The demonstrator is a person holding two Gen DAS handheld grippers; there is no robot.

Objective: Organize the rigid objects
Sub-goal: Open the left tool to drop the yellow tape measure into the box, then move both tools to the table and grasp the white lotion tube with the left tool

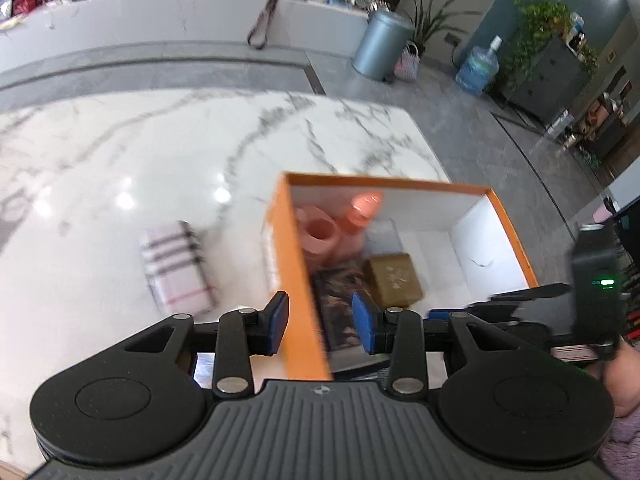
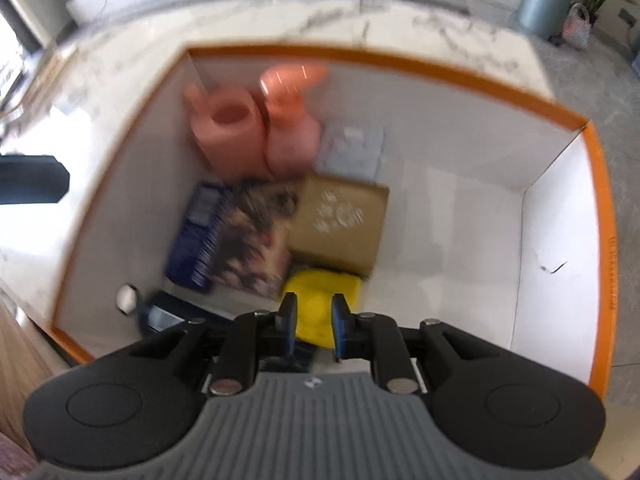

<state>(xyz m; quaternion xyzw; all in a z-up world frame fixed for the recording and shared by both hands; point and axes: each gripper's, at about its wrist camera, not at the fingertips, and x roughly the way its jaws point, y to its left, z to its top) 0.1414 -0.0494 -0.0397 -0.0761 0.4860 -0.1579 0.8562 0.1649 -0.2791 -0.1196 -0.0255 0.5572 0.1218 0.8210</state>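
Observation:
An orange box (image 1: 298,280) with white inner walls (image 2: 560,208) stands on the marble table (image 1: 120,168). Inside are a pink mug (image 2: 230,132), a pink bottle (image 2: 292,120), a brown box (image 2: 340,220), a dark patterned book (image 2: 248,240) and a yellow object (image 2: 320,292). My left gripper (image 1: 320,320) is open, its fingers astride the box's left wall. My right gripper (image 2: 314,324) hangs inside the box over the yellow object, fingers a little apart, gripping nothing. A plaid checked box (image 1: 176,268) lies on the table left of the orange box.
A counter (image 1: 160,20) runs behind the table. A metal bin (image 1: 380,44), a water jug (image 1: 478,68) and plants (image 1: 536,32) stand on the grey floor at the right. The right gripper's body (image 1: 592,292) shows at the right edge of the left wrist view.

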